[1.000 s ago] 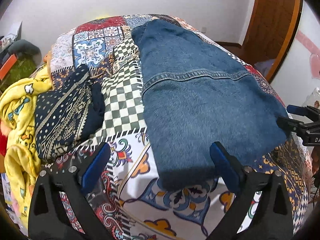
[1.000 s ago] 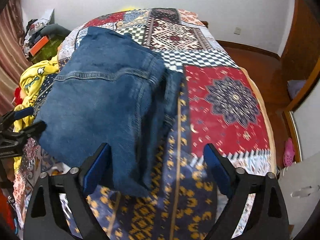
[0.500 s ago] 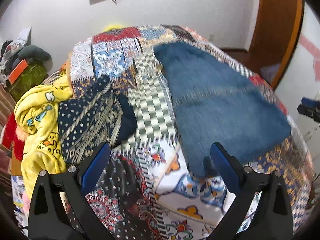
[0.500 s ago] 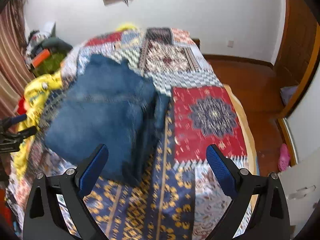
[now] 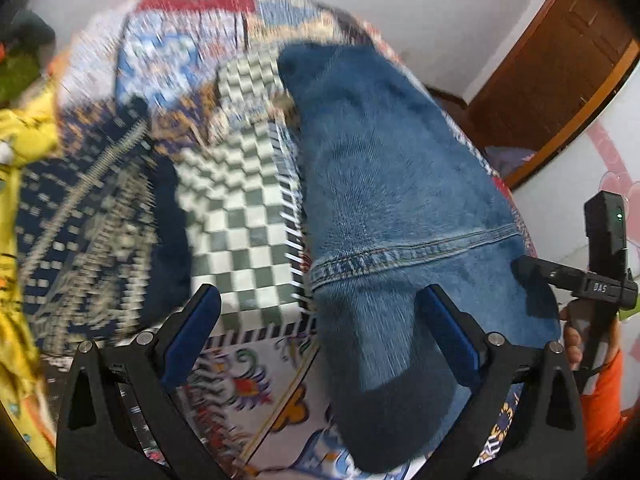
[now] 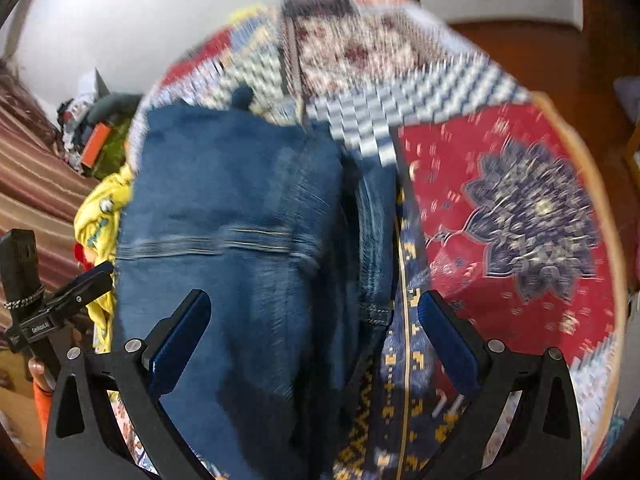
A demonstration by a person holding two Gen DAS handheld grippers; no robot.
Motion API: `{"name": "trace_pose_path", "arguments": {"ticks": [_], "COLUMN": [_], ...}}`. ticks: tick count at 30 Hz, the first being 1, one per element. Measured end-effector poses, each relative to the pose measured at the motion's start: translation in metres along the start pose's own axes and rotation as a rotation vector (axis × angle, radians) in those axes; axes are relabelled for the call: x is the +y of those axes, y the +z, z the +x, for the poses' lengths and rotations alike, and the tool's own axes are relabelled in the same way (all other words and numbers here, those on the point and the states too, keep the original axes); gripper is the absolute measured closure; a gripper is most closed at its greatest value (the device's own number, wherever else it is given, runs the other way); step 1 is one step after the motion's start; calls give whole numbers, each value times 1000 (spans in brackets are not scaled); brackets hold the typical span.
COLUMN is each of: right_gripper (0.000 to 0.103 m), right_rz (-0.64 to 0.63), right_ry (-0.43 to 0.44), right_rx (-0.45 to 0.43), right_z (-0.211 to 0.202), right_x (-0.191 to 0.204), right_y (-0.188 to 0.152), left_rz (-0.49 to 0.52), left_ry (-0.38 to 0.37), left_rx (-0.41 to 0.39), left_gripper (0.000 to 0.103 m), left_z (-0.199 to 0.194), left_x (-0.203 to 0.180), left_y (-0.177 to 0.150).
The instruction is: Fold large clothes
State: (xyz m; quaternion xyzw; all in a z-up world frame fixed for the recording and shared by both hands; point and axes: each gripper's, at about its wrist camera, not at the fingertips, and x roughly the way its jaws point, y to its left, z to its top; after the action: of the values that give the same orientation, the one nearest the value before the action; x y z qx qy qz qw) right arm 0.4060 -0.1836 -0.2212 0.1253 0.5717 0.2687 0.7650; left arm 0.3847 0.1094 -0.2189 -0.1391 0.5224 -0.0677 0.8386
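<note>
Both tools are back down over the bed, and the folded jeans (image 5: 400, 216) fill each view again after the pull-away of half a second ago. They lie on the patchwork bedspread (image 5: 240, 216) as a long denim slab, a stitched seam running across its width.

The left tool (image 5: 320, 332) hangs released, blue pads spread wide: one pad over the checkered patch, the other over the denim, nothing between them. The right tool (image 6: 314, 332) is just as open; in the right wrist view the near end of the jeans (image 6: 240, 240) sits between its fingers with neither pad closed on the cloth. From the left wrist view the right tool (image 5: 532, 276) appears at the jeans' far side edge, very close to it; heavy blur hides whether it touches.

So the change reads as a return. Two open tools, one near each long edge, suggest the next fold or a squaring-up of the bundle is being set up, not that the work is finished. The right side shows stacked layers (image 6: 376, 240) slightly offset, which may need tidying.

Off to the left, a navy patterned cloth (image 5: 80, 216) and a yellow garment (image 5: 24, 136) wait on the bed.
</note>
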Motion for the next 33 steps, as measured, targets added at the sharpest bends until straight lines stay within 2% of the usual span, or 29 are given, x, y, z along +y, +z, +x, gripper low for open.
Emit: {"name": "trace_pose_path", "arguments": {"ticks": [2, 5, 8, 11, 13, 16, 18, 19, 20, 21, 23, 26, 30, 33], "right_gripper": [0, 0, 0, 0, 0, 6, 15, 22, 31, 36, 55, 74, 78, 79], "right_rz": [12, 46, 55, 44, 46, 45, 45, 46, 47, 47, 39, 6, -41, -68], "right_ry": [24, 107, 175, 206, 221, 230, 231, 232, 232, 223, 204, 200, 186, 191], "right_rx": [38, 90, 103, 105, 106, 105, 104, 103, 102, 99, 96, 94, 70, 36], "right_z": [13, 26, 35, 40, 40, 33, 30, 28, 25, 22, 17, 4, -15, -27], "right_x": [-5, -12, -15, -12, -11, -9, -11, -11, -10, -8, -1, 12, 41, 66], "right_y": [3, 7, 13, 19, 22, 19, 22, 21, 21, 22, 24, 27, 29, 32], "left_rz": [-30, -78, -125, -195, -212, -228, -231, -225, -217, -208, -209, -196, -128, -88], "left_ry": [-73, -157, -216, -294, -316, -401, -442, -451, -426, -406, -391, -392, -333, -302], "left_rx": [24, 72, 103, 138, 140, 188, 214, 237, 232, 218, 200, 163, 90, -6], "left_gripper": [2, 2, 2, 2, 2, 2, 11, 16, 19, 21, 30, 46, 50, 50], "left_z": [12, 30, 46, 58, 59, 67, 72, 75, 74, 72, 66, 46, 7, -41], "left_x": [2, 8, 15, 23, 24, 22, 17, 13, 9, 6, 3, -4, -17, -15], "left_y": [5, 12, 18, 20, 20, 18, 16, 14, 12, 11, 10, 8, 10, 14]}}
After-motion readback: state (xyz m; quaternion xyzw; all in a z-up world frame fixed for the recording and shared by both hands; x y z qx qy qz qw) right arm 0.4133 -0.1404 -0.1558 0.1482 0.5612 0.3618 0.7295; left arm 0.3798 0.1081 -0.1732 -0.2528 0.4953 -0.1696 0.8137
